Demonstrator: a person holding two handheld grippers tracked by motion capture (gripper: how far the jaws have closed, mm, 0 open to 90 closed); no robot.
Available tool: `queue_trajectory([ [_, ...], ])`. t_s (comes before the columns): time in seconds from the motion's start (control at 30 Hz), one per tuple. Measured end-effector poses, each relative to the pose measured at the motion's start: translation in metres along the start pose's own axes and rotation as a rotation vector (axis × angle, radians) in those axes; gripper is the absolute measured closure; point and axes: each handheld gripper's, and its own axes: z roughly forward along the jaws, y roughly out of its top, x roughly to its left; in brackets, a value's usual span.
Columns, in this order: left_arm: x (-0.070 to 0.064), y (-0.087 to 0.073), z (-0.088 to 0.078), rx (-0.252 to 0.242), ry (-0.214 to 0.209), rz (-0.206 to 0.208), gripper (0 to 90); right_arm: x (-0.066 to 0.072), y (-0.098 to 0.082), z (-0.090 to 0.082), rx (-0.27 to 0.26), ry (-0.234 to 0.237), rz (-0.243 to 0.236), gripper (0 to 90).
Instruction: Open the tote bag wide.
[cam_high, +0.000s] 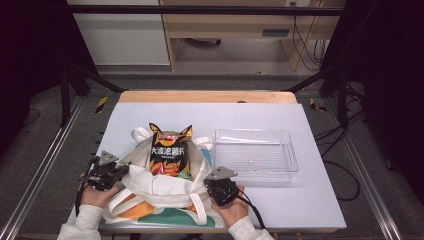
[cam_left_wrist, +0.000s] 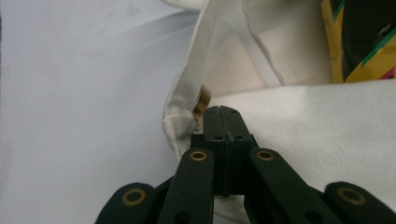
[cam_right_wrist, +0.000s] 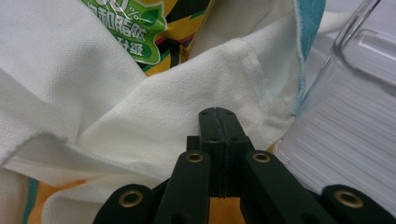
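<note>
Pinching woven cream tote bag (cam_high: 160, 187): left gripper (cam_left_wrist: 222, 122) clamped on hemmed rim, right gripper (cam_right_wrist: 218, 124) clamped on fold; glossy chip bag (cam_high: 169, 152) ahead between them, ribbed clear tray (cam_high: 290, 152) beside right gripper.

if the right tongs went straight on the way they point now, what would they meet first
Most likely the white cloth of the tote bag, which lies right ahead of the shut right tongs and seems pinched in them. Beyond that fold sits the chip bag; the clear tray is off to one side. Depth is hard to judge.
</note>
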Motion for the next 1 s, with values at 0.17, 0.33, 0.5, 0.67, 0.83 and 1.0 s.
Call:
queue_trajectory([
  [0.17,0.000,0.000,0.002,0.017,-0.005,0.006,89.7,0.000,-0.001,0.000,-0.010,-0.001,-0.007,90.0],
  [0.33,0.001,0.002,0.000,-0.002,-0.017,-0.007,86.3,0.000,0.002,-0.002,-0.009,0.012,0.009,88.4],
  [0.5,0.000,0.010,-0.013,-0.080,-0.035,-0.038,81.9,0.004,0.014,-0.012,-0.047,0.016,-0.004,83.7],
  [0.67,-0.005,0.018,-0.030,-0.185,-0.078,-0.051,77.1,0.003,0.024,-0.023,-0.106,0.046,-0.010,80.0],
  [0.83,-0.011,0.027,-0.044,-0.279,-0.109,-0.047,72.0,-0.001,0.036,-0.036,-0.178,0.053,0.002,71.1],
  [1.0,-0.016,0.031,-0.050,-0.329,-0.126,-0.056,66.1,-0.004,0.042,-0.042,-0.216,0.056,0.017,63.0],
])
